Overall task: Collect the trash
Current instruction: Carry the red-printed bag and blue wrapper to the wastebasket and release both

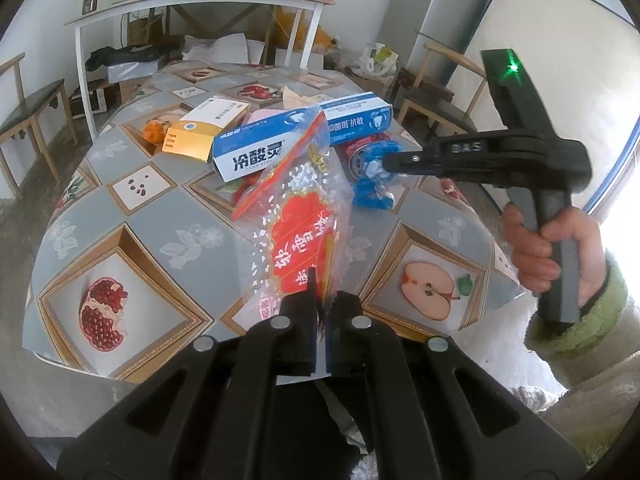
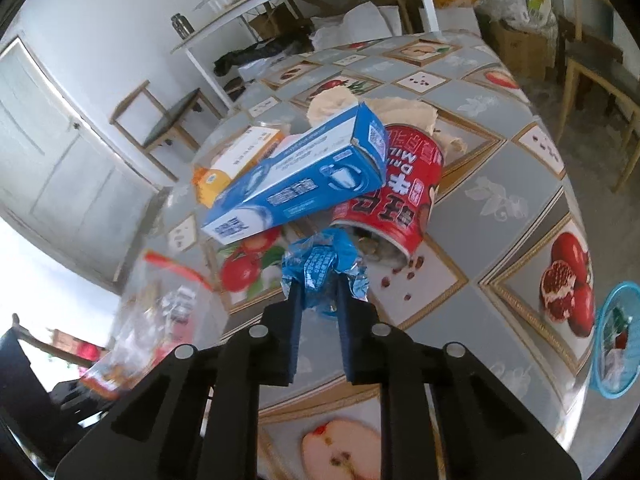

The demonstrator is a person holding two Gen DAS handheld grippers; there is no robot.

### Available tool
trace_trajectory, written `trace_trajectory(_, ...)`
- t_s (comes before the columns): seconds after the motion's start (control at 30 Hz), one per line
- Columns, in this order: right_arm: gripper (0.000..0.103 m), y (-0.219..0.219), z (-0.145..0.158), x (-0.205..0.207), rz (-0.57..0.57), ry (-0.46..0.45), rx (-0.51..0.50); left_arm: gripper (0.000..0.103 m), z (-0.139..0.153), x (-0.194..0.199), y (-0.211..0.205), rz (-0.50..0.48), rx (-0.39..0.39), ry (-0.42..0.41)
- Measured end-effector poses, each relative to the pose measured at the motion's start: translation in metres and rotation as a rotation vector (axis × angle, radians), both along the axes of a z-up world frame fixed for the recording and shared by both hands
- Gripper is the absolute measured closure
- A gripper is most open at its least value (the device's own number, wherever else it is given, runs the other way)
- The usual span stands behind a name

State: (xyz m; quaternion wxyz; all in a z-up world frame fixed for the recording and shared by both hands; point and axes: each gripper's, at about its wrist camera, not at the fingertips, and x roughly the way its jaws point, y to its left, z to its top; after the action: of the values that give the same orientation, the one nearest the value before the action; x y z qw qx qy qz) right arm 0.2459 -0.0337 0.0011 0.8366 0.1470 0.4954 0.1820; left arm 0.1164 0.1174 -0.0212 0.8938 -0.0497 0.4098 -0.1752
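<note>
Wrapper [image 2: 325, 276], blue, crumpled, sat clamped between our right gripper [image 2: 318, 300] fingers; left gripper [image 1: 320, 304] pinched plastic bag [image 1: 298, 224], hanging just beside.

The toothpaste box [image 2: 296, 184] hides part of the red can [image 2: 394, 192].

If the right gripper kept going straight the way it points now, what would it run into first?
Probably the red can lying on its side, open mouth toward the right gripper, which is shut on a blue wrapper. The blue box sits just left; depth is uncertain.
</note>
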Motion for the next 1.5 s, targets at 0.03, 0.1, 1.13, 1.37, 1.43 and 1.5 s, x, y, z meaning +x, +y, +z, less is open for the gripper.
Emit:
trace_trajectory(0.03, 0.087, -0.003, 0.002, -0.003, 0.007, 0.007, 0.030, 0.102, 0.000, 0.000, 0.000, -0.001, 0.002, -0.002)
trace_trajectory(0.1, 0.088, -0.007, 0.004, -0.007, 0.012, 0.013, 0.066, 0.102, 0.000, 0.000, 0.000, -0.002, 0.000, -0.005)
trace_trajectory(1.13, 0.088, -0.130, 0.034, -0.087, -0.186, -0.106, 0.245, 0.102, 0.071, -0.003, -0.089, -0.187, -0.054, -0.216)
trace_trajectory(1.37, 0.088, -0.241, 0.038, -0.157, -0.500, -0.194, 0.229, 0.102, 0.098, 0.017, -0.171, -0.391, -0.093, -0.200)
trace_trajectory(1.43, 0.088, -0.281, 0.032, -0.185, -0.627, -0.200, 0.226, 0.102, 0.105, 0.022, -0.196, -0.453, -0.119, -0.187)
trace_trajectory(1.5, 0.088, -0.314, 0.024, -0.212, -0.737, -0.200, 0.219, 0.102, 0.111, 0.024, -0.225, -0.524, -0.140, -0.184)
